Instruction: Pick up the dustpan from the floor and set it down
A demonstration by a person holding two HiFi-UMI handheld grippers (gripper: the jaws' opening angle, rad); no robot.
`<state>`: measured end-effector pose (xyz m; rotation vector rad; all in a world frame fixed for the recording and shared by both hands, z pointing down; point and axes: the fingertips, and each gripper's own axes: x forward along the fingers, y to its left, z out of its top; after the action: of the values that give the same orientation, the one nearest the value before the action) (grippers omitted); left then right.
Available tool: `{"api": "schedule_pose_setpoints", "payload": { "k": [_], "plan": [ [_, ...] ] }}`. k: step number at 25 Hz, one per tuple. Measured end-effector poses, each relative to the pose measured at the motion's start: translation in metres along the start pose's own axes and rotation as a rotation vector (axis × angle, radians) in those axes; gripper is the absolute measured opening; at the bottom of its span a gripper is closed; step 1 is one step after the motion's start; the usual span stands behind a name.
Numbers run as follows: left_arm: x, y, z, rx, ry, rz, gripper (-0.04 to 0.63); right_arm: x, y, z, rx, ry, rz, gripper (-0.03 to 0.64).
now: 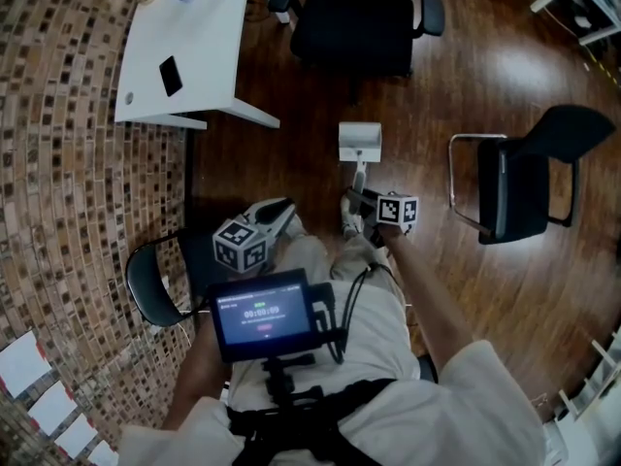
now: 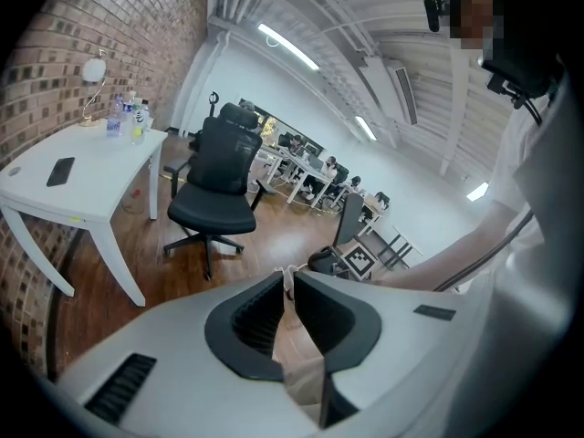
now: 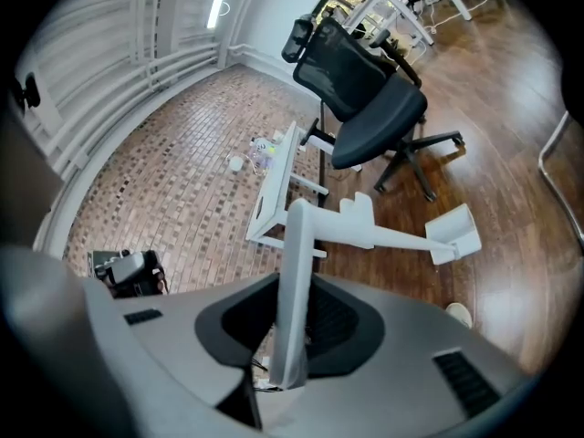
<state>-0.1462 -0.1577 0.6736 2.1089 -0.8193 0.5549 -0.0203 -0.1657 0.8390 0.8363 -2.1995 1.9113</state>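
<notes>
1. Premises: an open-plan office; brick wall (image 2: 46,53) along one side; dark wooden floor (image 1: 466,76) throughout.
2. Furniture: white table (image 1: 199,37) against the wall, carrying a phone (image 1: 170,76), bottles (image 2: 123,117) and a small lamp (image 2: 92,67); black swivel chair (image 1: 354,22) on a star base near it; chrome-framed visitor chair (image 1: 524,187) standing well apart.
3. Background, left gripper view: rows of further tables (image 2: 306,172) with seated people; long strip lights (image 2: 287,46) and exposed pipes (image 2: 228,7) under a white ceiling.

Head view: dustpan (image 1: 359,142) handle's end out of sight behind right tool (image 1: 355,202)
</notes>
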Motion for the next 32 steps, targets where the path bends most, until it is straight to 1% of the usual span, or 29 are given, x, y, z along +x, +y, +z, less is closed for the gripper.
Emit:
{"api": "schedule_pose_setpoints", "payload": {
  "k": [5,9,14,17,20,24,27,30,32],
  "plan": [
    [0.002,-0.005,0.010,0.003,-0.021,-0.008,0.032,0.000,0.012,0.006,0.043,-0.016,0.048,0.092],
    [0.002,-0.011,0.020,0.008,-0.045,-0.019,0.032,-0.010,0.029,0.017,0.020,-0.023,0.039,0.095],
    [0.000,-0.008,0.032,0.019,-0.071,-0.018,0.032,-0.020,0.038,0.027,-0.001,-0.030,0.040,0.098],
    [-0.003,-0.004,0.037,0.024,-0.086,-0.011,0.032,-0.032,0.042,0.027,0.013,-0.040,0.049,0.098],
    [-0.007,-0.002,0.043,0.028,-0.105,-0.008,0.032,-0.045,0.050,0.032,-0.015,-0.046,0.036,0.098],
    [-0.014,-0.002,0.049,0.036,-0.133,0.000,0.032,-0.058,0.063,0.038,-0.040,-0.055,0.045,0.098],
    [-0.016,-0.001,0.054,0.056,-0.145,0.010,0.032,-0.067,0.078,0.048,-0.063,-0.068,0.064,0.098],
    [-0.017,-0.001,0.065,0.049,-0.185,0.007,0.032,-0.081,0.093,0.064,-0.098,-0.085,0.079,0.098],
    [-0.019,-0.002,0.072,0.044,-0.210,0.007,0.032,-0.090,0.104,0.072,-0.117,-0.099,0.104,0.100]
  ]
}}
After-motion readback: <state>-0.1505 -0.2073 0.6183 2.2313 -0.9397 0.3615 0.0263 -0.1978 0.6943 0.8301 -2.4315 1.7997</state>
